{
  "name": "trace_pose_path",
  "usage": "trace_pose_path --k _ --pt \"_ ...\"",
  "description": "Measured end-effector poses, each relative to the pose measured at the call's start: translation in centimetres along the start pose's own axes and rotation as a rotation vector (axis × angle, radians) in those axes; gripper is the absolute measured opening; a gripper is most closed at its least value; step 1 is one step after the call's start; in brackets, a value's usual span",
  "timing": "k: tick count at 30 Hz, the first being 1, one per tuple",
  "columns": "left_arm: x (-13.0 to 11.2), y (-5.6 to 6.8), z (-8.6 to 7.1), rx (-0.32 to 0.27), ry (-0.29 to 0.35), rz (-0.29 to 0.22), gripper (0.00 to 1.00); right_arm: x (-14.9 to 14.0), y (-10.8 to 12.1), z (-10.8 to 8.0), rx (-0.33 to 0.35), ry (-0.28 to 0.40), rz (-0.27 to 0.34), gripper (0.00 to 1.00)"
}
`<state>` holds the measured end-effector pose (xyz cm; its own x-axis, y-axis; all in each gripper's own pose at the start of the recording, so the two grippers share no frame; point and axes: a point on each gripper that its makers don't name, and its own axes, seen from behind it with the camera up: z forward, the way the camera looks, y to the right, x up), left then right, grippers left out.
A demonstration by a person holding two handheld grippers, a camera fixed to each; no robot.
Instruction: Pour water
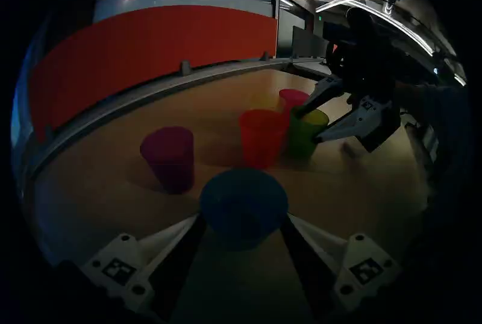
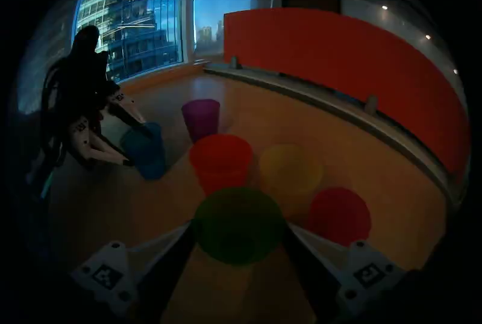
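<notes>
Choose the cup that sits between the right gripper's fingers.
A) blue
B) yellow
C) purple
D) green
D: the green cup sits between the fingers of the right gripper; the blue cup is in the left gripper.

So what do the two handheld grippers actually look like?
Both look alike. The left gripper has two pale, wedge-shaped fingers with dark inner faces, each bearing a square black-and-white tag. The right gripper matches, tags included; its body is black and bulky.
</notes>
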<state>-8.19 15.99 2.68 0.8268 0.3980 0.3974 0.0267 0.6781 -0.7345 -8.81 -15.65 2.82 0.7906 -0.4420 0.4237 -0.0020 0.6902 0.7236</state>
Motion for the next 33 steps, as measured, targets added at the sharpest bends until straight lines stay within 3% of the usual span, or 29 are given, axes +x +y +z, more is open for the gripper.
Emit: trace_pose_path --k 11,13,18,33 --pt "-0.1 0.0 0.6 -0.011 -0.011 -0.016 0.86 -0.1 0.0 0.5 0.004 -0.006 -0.008 0.99" --pt "-0.1 0.1 0.7 -0.013 -0.012 -0.018 0.84 -0.2 0.0 0.5 0.002 -0.007 -0.011 0.93" --pt "-0.1 0.1 0.6 -0.009 -0.012 -0.009 0.83 -0.3 -0.1 0.4 0.001 -0.006 -0.021 0.92" --pt "0.9 0.4 -0.1 -0.007 0.02 -0.031 0.83 1.3 -0.2 -1.3 -0.012 0.034 -0.022 0.91"
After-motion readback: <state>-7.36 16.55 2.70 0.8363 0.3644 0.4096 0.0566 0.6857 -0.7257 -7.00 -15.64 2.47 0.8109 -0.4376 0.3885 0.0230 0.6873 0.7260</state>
